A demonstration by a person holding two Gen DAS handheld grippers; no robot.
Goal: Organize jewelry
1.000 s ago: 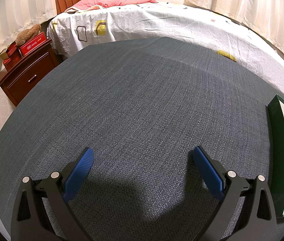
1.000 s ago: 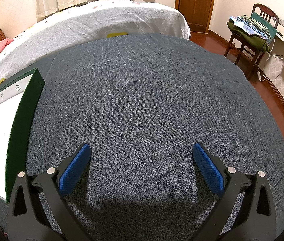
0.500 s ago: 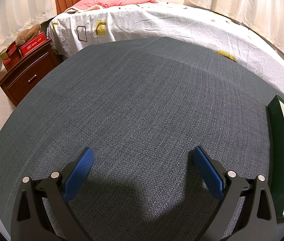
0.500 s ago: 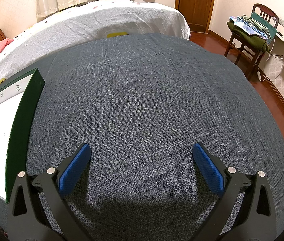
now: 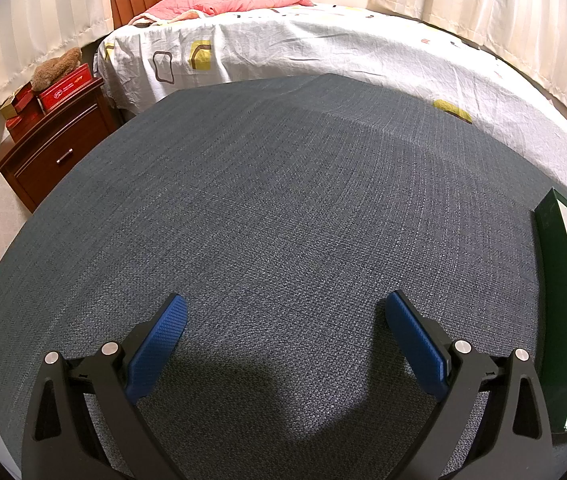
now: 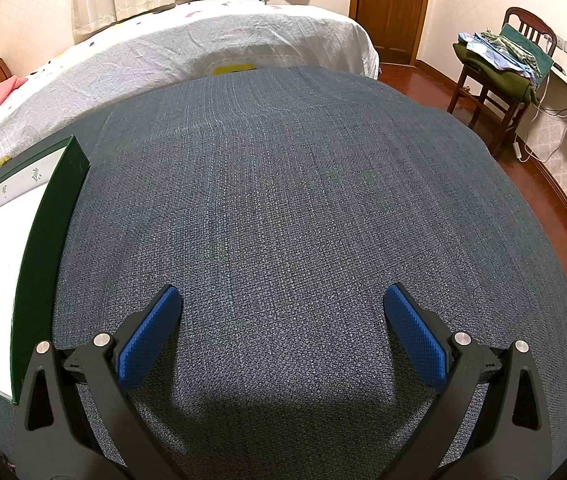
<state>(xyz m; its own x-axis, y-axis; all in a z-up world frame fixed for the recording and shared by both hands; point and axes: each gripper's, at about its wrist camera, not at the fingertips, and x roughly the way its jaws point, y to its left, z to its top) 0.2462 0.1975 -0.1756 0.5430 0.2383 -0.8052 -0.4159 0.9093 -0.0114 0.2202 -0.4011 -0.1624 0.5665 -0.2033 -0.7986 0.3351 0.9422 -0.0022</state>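
A dark green box (image 6: 45, 240) with a white inside lies open on the grey cloth at the scene's left in the right wrist view. In the left wrist view its green wall (image 5: 557, 300) stands upright at the far right edge. No jewelry can be made out.

Both wrist cameras look forward, low over the grey desk (image 5: 283, 200); both catch the green box (image 5: 555, 280) at facing frame edges.

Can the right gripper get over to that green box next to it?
Probably yes. The right gripper is open and holds nothing, and the green box sits just off its left side on the grey cloth. Only bare cloth shows between them, so a sideways move looks free.
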